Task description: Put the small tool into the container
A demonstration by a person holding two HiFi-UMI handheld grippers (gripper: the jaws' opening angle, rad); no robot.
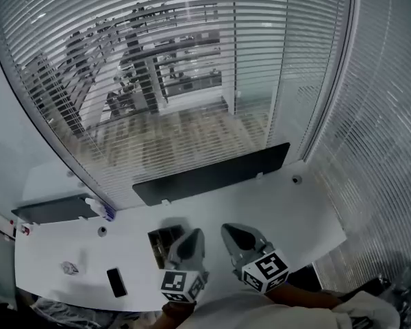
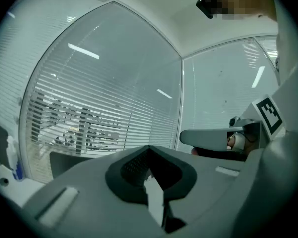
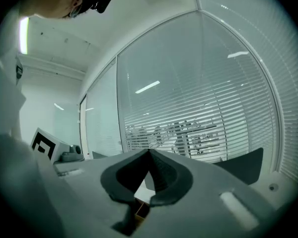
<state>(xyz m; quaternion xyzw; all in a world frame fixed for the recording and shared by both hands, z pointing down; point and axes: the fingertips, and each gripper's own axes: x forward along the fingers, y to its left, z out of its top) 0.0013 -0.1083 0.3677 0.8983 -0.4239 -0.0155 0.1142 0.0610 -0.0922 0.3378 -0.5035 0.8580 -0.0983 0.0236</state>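
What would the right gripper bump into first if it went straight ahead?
Most likely the window blinds. The right gripper, jaws shut, points at them; the black panel lies off to its right. Depth is hard to judge.

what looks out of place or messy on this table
Nothing stands out. The white table shows no spill or damage. The dark container sits upright, and a small shiny object and a flat black item lie apart to its left. The left tongs and right tongs are shut and empty.
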